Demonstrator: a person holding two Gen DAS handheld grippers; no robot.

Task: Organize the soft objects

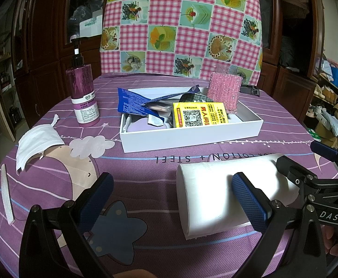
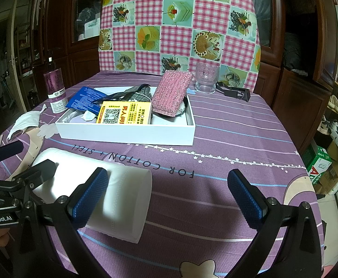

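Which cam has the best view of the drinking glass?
Right wrist: the clear glass stands in full view behind the white box, right of the pink sponge. Left wrist shows only a sliver of its rim above the sponge.

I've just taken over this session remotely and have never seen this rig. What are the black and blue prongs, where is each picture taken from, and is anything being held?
There is no robot arm: a person carries a hand-held gripper in each hand, with a camera on each looking along its two blue-padded fingers. One picture is from the left hand-held gripper, the other from the right hand-held gripper. Both are open and hold nothing. On the purple tablecloth, a white paper roll lies on its side between them. Behind it, a white box holds a yellow packet, a blue pouch and a pink sponge leaning on its rim. A white face mask and a purple pump bottle are to the left; a glass stands behind.
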